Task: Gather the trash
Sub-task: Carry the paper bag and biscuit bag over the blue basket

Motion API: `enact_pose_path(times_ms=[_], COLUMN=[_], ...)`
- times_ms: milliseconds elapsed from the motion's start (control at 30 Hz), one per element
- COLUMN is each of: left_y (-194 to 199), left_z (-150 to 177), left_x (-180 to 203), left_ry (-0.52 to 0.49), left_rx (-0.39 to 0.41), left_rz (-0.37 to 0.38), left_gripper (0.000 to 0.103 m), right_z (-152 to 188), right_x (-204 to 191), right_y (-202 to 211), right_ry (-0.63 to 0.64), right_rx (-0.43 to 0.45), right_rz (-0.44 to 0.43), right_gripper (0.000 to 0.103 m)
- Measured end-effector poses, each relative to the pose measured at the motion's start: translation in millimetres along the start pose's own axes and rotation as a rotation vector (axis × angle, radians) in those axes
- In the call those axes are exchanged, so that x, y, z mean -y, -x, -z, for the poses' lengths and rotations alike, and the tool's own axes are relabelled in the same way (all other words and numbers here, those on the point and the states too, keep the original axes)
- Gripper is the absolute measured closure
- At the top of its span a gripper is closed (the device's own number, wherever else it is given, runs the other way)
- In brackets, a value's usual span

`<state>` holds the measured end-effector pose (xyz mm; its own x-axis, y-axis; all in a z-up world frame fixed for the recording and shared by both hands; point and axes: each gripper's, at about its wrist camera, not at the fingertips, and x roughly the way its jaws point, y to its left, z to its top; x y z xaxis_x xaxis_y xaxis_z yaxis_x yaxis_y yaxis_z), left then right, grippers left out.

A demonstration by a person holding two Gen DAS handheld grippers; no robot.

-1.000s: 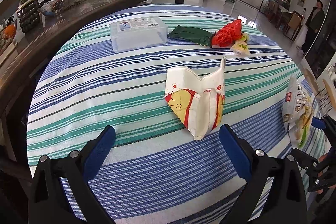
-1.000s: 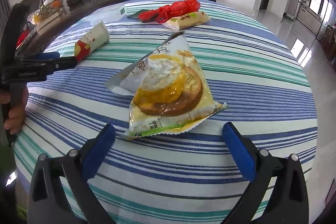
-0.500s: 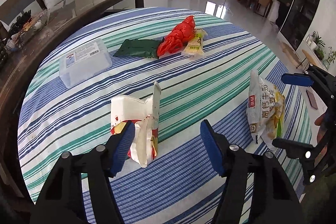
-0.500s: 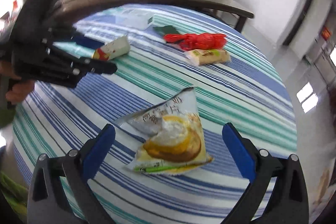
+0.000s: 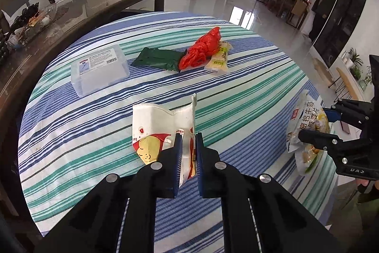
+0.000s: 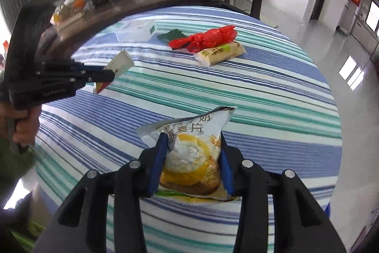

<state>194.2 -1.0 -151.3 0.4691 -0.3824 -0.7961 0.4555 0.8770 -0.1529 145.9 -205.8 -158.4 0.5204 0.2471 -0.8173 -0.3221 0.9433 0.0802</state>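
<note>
Pinching a crumpled white paper wrapper [image 5: 163, 125], the left hand-held gripper [image 5: 188, 153]; the right hand-held gripper [image 6: 191, 158] clamps a glossy crinkled snack packet [image 6: 189, 153]

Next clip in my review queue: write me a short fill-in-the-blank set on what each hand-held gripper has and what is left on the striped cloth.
1. The left hand-held gripper is shut on the white and ____ paper carton.
2. The right hand-held gripper pinches the snack ____ showing a round biscuit.
3. The crumpled red plastic bag lies between the yellow wrapper and the dark ____ packet.
4. The clear plastic ____ bears a barcode label.

Missing words: red; bag; green; box
</note>
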Motion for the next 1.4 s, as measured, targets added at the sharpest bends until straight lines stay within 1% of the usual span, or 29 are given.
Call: enact_pose_path(times_ms=[100,233,367,467,567,700,900,967,1100,1200,1300,1400], left_y=[13.1,20.1,23.5,24.7,24.1,19.5,6.1,-1.6,-27.9,-62.8,-104.0,-144.7], left_z=[7.1,11.7,12.5,9.3,4.2,-3.7,-16.7,-20.1,-24.6,-24.3,-19.9,-12.2], left_x=[8.0,23.3,48.7,72.0,100.0,149.1,245.8,281.7,340.9,381.1,415.1,441.0], left_ry=[0.005,0.014,-0.015,-0.033,-0.05,-0.1,-0.197,-0.23,-0.26,-0.25,-0.25,-0.257], left_rx=[0.016,0.015,0.022,0.026,0.024,0.018,-0.007,-0.018,-0.047,-0.093,-0.14,-0.183], left_rz=[0.038,0.079,0.094,0.118,0.154,0.226,0.349,0.39,0.436,0.462,0.466,0.46], left_gripper=[0.093,0.093,0.093,0.093,0.093,0.093,0.093,0.093,0.093,0.093,0.093,0.093], right_z=[7.3,14.5,22.8,30.9,44.1,70.3,120.6,136.7,172.1,198.1,222.6,241.2], right_x=[3.6,10.0,24.4,40.2,64.7,113.5,196.9,221.4,269.7,303.1,332.6,349.7], right_y=[8.0,7.3,16.7,29.7,47.0,76.3,114.2,122.3,129.3,125.0,114.7,104.3], right_ry=[-0.04,-0.072,-0.135,-0.176,-0.225,-0.311,-0.466,-0.514,-0.602,-0.665,-0.723,-0.762], right_rx=[0.006,-0.005,0.017,0.041,0.066,0.101,0.125,0.127,0.112,0.095,0.073,0.057], right_rz=[-0.023,-0.01,-0.024,-0.015,0.01,0.076,0.2,0.234,0.3,0.353,0.374,0.379], right_gripper=[0.063,0.063,0.063,0.063,0.063,0.063,0.063,0.063,0.063,0.063,0.063,0.063])
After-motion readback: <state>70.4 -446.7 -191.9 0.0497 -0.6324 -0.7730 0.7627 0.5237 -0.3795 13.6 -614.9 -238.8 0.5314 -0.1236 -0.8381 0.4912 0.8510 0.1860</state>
